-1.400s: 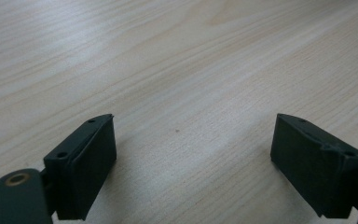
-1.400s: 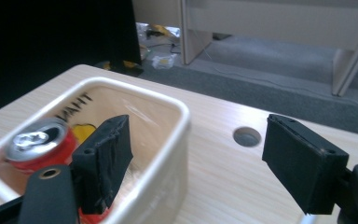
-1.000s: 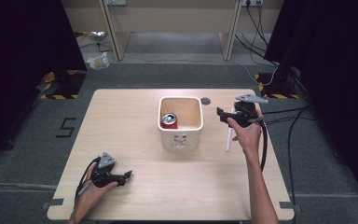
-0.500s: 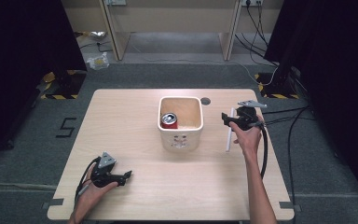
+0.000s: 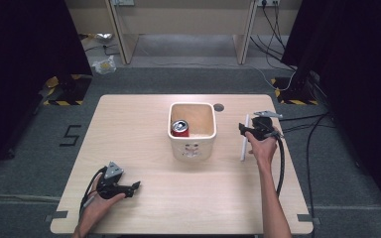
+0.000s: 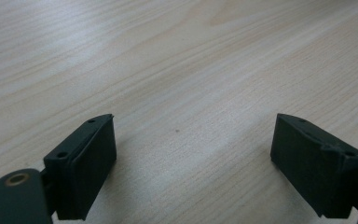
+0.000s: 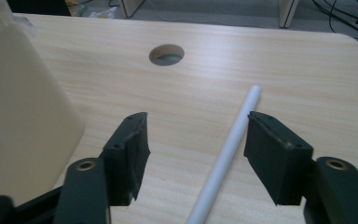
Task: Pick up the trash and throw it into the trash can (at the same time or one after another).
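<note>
"5" on the floor [image 5: 70, 135]

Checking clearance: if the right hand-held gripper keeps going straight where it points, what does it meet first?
Probably the tabletop. The right hand-held gripper points down over it, with the white stick lying between its closing jaws, close beside one. The white bin sits off to the side.

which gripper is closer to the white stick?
Right. The right gripper straddles the white stick, jaws open around it; the left gripper rests far off by the table's near-left edge.
</note>
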Demonstrator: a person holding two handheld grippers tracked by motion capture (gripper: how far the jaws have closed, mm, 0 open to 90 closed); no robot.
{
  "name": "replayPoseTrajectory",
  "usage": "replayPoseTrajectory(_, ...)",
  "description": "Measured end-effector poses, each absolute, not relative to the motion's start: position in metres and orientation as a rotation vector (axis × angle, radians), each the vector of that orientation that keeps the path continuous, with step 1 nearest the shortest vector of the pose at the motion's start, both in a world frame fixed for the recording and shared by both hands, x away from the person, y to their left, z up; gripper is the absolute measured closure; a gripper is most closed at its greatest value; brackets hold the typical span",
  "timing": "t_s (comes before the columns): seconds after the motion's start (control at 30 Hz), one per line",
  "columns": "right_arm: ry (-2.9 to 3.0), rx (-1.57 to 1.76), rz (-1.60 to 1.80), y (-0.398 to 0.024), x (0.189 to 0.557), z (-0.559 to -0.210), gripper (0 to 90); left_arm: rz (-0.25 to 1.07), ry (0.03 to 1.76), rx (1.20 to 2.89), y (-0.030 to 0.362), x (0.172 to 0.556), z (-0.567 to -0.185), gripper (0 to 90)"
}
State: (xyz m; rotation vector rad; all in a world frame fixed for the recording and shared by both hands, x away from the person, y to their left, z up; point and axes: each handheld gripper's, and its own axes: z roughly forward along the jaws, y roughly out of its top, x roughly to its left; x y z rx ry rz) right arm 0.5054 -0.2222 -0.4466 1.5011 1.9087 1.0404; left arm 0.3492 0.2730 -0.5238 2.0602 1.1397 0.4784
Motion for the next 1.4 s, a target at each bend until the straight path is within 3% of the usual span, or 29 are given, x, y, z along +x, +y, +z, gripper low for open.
replayPoseTrajectory(0.13,1.917,1.512,1.017,-0.225,0.507,-0.457,49.4,0.478,1.140,2.060,0.273,0.349,-0.524,13.2)
replayPoseTrajectory(0.33,1.937,1.549,0.980,-0.229,0.508,-0.474,54.6,0.478,1.140,2.060,0.273,0.349,-0.524,13.2)
replayPoseTrajectory(1.4,1.974,1.584,0.890,-0.228,0.513,-0.503,64.6,0.478,1.140,2.061,0.273,0.349,-0.524,13.2)
